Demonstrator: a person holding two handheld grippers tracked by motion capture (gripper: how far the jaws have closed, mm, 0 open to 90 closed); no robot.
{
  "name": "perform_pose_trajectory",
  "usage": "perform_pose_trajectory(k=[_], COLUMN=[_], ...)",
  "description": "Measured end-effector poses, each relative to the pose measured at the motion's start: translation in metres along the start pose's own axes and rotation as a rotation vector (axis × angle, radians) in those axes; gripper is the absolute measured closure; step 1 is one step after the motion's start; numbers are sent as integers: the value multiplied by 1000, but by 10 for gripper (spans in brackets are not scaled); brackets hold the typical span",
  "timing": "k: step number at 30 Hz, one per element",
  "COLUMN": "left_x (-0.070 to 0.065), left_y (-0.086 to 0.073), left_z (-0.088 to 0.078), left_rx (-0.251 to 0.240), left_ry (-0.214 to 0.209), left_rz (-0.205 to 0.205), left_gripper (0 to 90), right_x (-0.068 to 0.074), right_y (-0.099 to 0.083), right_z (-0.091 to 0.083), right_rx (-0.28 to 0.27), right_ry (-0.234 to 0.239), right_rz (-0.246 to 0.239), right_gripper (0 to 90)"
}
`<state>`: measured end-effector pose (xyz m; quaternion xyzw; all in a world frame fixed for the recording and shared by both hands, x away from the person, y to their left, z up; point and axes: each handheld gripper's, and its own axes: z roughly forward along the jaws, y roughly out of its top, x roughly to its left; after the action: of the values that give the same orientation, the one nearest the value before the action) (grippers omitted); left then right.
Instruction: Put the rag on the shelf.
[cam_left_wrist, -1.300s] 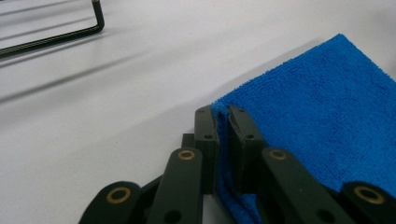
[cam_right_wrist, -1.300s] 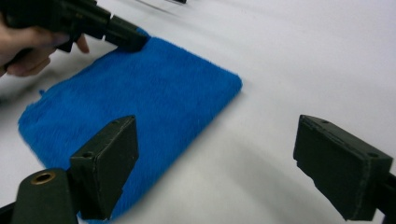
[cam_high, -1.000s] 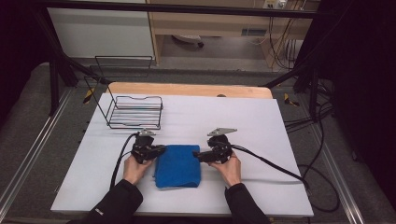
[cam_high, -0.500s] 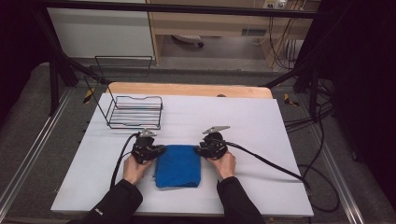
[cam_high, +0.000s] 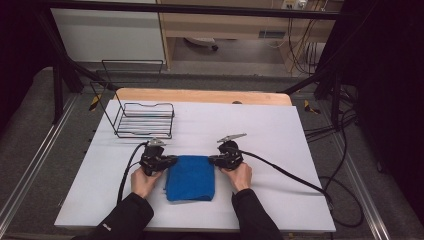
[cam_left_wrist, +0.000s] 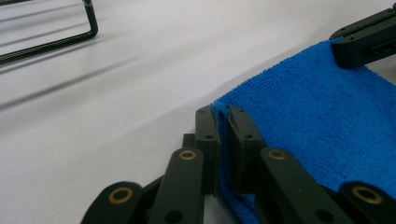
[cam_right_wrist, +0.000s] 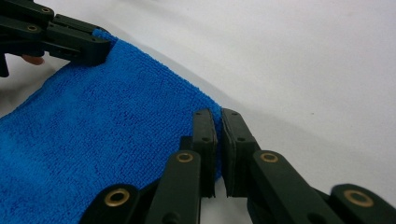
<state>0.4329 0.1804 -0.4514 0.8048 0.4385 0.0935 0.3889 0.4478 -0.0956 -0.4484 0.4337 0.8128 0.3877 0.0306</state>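
Note:
A folded blue cloth lies flat on the white table between the person's two hands. My left gripper is shut on the cloth's far left corner, with the fabric pinched between its black jaws. My right gripper has just been closing, and its jaws now pinch the cloth's far right corner. The blue cloth stretches across to the right gripper in the left gripper view. The right gripper view shows the blue cloth reaching the left gripper.
A black wire basket stands on the table behind the left gripper, and its rim lies at the top left of the left gripper view. A wooden board runs along the table's far edge. Cables trail from both grippers.
The right gripper has shifted a little left onto the cloth's far right corner and closed on it. The left gripper and the cloth have stayed in place.

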Motion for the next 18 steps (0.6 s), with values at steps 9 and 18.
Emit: perform_pose_trajectory(k=[9, 18], left_x=[-1, -6], left_y=[4, 7], left_z=[-14, -38], left_rx=[-53, -128], left_ry=[-18, -59], left_rz=[-29, -21], left_gripper=[845, 844], right_x=[6, 18], right_y=[0, 0], right_z=[-12, -32], right_rx=[-52, -149], right_ry=[-9, 2], right_rz=[-30, -70], right_gripper=[866, 866])
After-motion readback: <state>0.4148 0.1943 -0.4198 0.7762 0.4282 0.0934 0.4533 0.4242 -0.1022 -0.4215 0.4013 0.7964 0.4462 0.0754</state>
